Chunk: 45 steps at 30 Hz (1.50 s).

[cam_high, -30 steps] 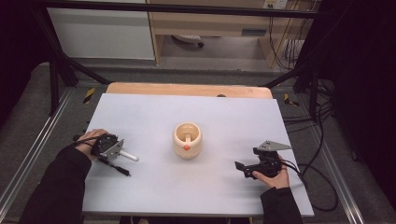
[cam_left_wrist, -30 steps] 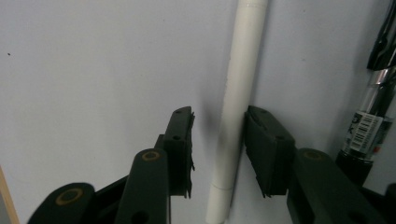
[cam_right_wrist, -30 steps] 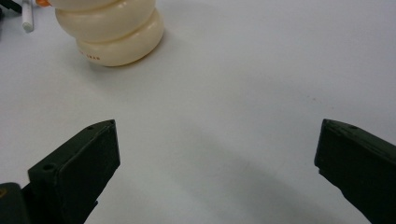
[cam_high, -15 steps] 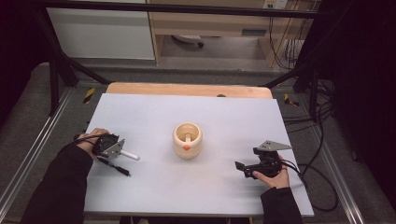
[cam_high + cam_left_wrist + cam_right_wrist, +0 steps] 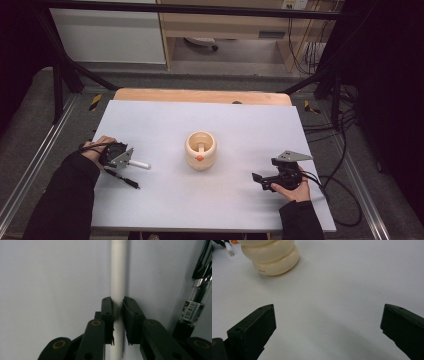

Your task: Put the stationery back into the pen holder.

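Observation:
On the white table top (image 5: 235, 130), my left gripper (image 5: 129, 161) lies low at the left. Its jaws have just been closing and now pinch a white stick-like pen (image 5: 140, 164). In the left gripper view the white pen (image 5: 118, 270) runs straight up between the pads (image 5: 107, 307), which press on both its sides; my left gripper (image 5: 117, 302) is shut on it. A cream ribbed cup (image 5: 200, 150) with an orange dot stands mid-table. My right gripper (image 5: 259, 180) rests at the right, jaws wide apart and empty, with the cup (image 5: 272, 257) far ahead of my right gripper (image 5: 328, 315).
A black pen (image 5: 122, 178) lies on the table just beside the left gripper, and shows as a black pen (image 5: 197, 297) with a barcode label at the right of the left gripper view. Bare wood edges the table's far side (image 5: 200, 95). Cables hang off to the right (image 5: 345, 150).
The left jaws have drawn together onto the white pen. Both hands have stayed where they were.

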{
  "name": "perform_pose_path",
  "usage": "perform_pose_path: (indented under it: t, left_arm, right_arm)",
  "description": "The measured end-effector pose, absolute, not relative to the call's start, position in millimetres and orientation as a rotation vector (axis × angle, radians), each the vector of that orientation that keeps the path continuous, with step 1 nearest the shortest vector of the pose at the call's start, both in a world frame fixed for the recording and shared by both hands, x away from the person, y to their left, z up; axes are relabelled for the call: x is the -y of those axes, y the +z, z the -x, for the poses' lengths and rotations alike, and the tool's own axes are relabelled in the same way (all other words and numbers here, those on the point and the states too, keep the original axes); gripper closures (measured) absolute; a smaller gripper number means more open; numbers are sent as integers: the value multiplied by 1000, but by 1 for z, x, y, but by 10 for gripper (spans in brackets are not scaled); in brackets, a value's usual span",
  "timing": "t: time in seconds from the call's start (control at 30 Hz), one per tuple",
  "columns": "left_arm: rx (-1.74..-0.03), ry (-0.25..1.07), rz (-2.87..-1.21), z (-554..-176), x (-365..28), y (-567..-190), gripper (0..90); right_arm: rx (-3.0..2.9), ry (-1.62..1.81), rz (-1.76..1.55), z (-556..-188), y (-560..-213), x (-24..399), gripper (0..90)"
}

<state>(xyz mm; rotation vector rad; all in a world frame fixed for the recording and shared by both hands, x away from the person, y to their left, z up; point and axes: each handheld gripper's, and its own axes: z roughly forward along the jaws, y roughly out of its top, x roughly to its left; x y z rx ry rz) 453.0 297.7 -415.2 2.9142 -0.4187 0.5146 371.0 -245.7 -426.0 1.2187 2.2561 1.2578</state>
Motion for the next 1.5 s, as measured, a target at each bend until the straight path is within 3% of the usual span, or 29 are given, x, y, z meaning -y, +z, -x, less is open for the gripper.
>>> perform_pose_path:
  t: [0.4,0.93,1.5]
  left_arm:
    - [193,554,-2741,-439,-299,-389,788]
    - [-293,405,-2544,-427,-287,-382,789]
    - [-757,320,-2134,-409,-263,-385,789]
  right_arm:
    - [-2253,1258,-1220,-371,-426,246,9]
    - [-2252,1258,-1217,-371,-426,247,9]
    - [-2252,1256,-1215,-370,-426,246,9]
